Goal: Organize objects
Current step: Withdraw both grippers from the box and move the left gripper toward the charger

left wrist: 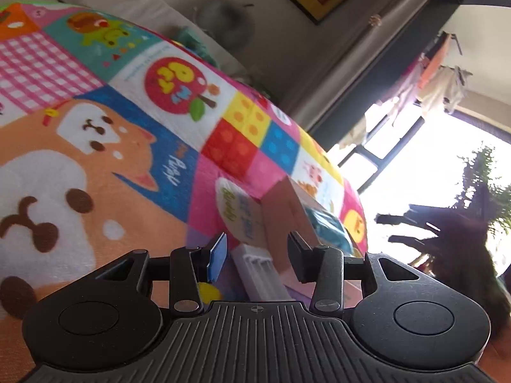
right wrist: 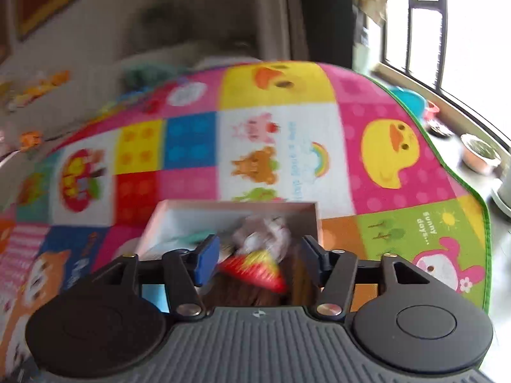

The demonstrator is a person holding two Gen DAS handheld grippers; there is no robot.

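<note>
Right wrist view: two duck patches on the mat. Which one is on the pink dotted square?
The profile duck, right of the rainbow panel. The other duck is a face filling a yellow square at the mat's far edge.

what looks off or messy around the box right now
Nothing is clearly spilled or damaged. The pink box on the play mat is piled with blurred items, and a white slatted piece lies loose beside it.

Home: play mat [right wrist: 281, 146], hanging laundry [left wrist: 444, 76]
</note>
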